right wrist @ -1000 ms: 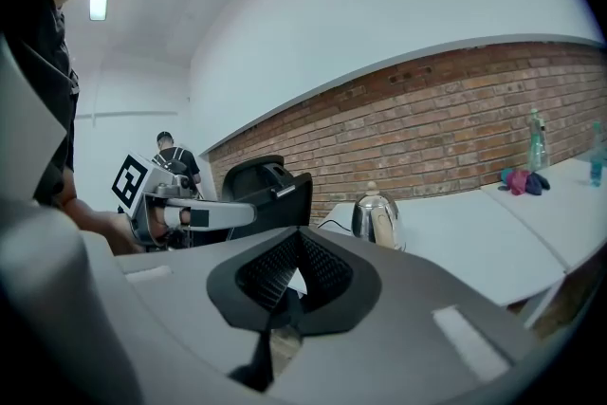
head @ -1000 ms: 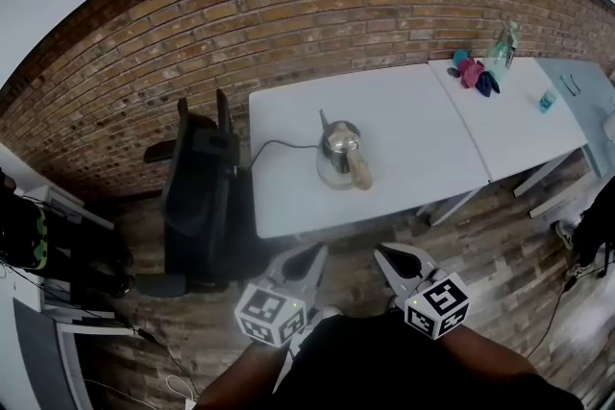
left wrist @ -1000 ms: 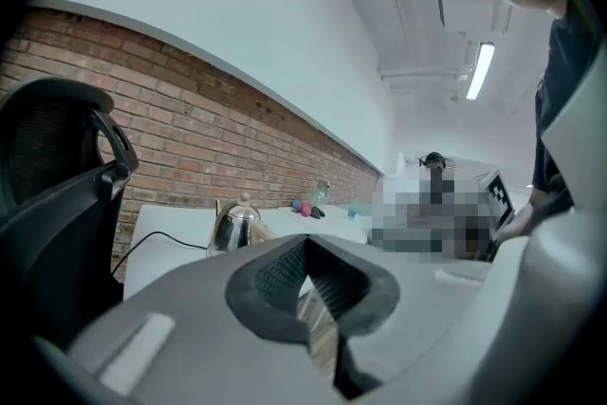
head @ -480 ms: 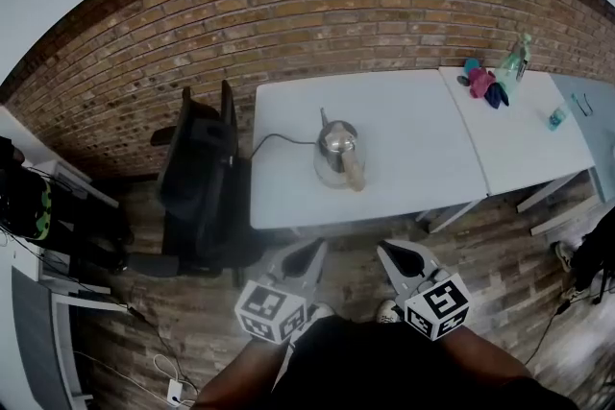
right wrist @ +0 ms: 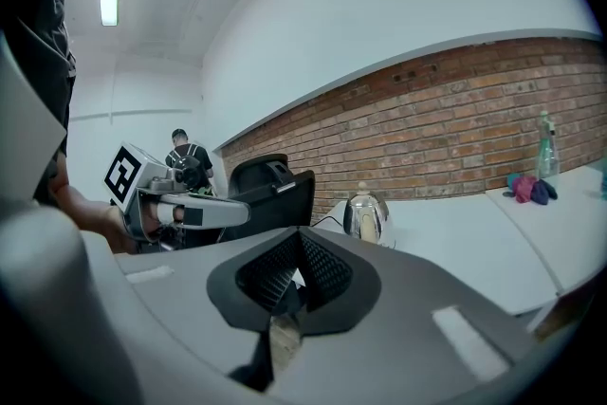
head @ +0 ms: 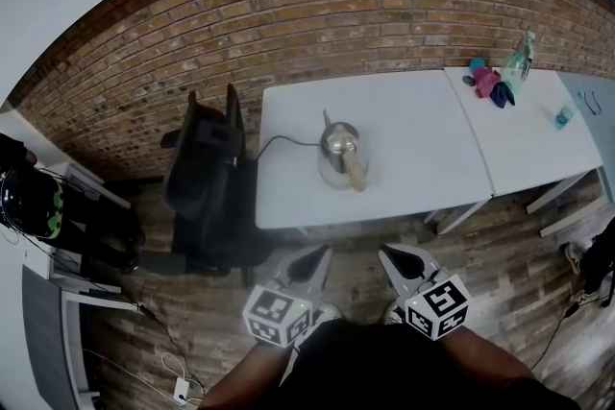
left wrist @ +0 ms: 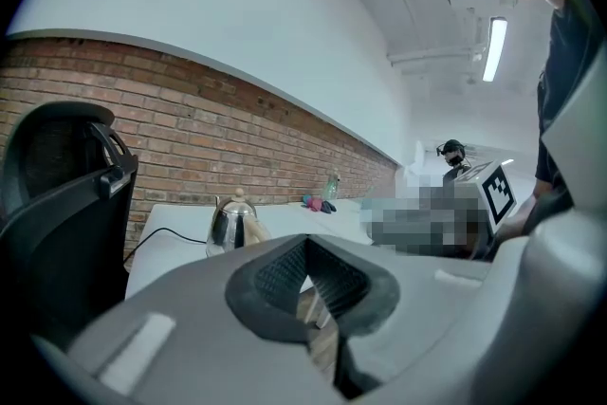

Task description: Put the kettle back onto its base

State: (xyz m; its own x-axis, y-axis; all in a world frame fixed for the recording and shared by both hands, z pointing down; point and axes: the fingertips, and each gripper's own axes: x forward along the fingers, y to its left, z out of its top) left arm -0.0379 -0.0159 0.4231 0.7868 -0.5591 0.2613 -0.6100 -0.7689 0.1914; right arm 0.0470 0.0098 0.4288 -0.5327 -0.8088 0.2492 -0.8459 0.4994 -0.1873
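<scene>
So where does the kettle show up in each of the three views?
Head view: kettle at centre, on the white table.
Left gripper view: kettle left of centre, below mid-height.
Right gripper view: kettle just right of centre, below mid-height.
Shared landmark: the brick wall behind the table.

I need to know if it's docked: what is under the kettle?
The kettle stands on the white table, with a black cord running to its foot. Its body covers whatever lies beneath, so a base cannot be made out.
</scene>
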